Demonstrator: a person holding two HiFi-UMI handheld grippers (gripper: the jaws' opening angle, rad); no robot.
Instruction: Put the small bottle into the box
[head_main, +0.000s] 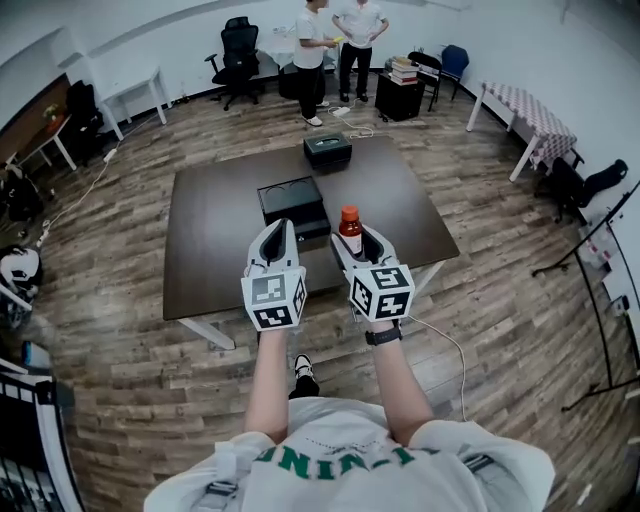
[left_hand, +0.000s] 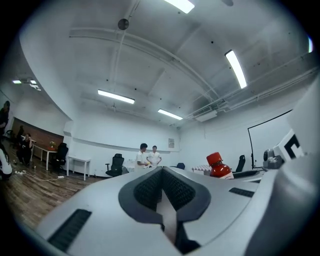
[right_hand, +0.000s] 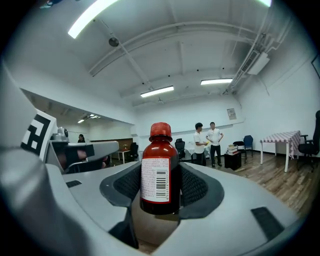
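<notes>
While a person looks steeply down over both bare forearms, each hand holds a grey two-jaw tool out over the near part of a dark brown desk (head_main: 215, 240). The right claw (head_main: 358, 243) is clamped on a small bottle (head_main: 349, 224), with its ribbed black pads pressed against the bottle's two sides. The bottle stands upright in the grip. It is dark reddish-brown with a red screw cap (right_hand: 160, 129) and a white label (right_hand: 155, 179) that carries a barcode.

An open black box (head_main: 268, 205) sits near the middle of the desk. The bottle is outside the box, just beside its near right corner. Its height above the desk cannot be judged.

The left claw (head_main: 281, 232) is just off the box's near edge, to the left of the bottle. Its jaws are drawn together and hold nothing. The two claws are side by side, close but not touching, and a cube with black and white square markers shows on the near end of each.

Beyond the box, toward the desk's far edge, sits a second dark case (head_main: 327, 150) with its lid closed. Well past the box, two people (head_main: 318, 60) in white shirts stand on the wooden floor by the white far wall.
</notes>
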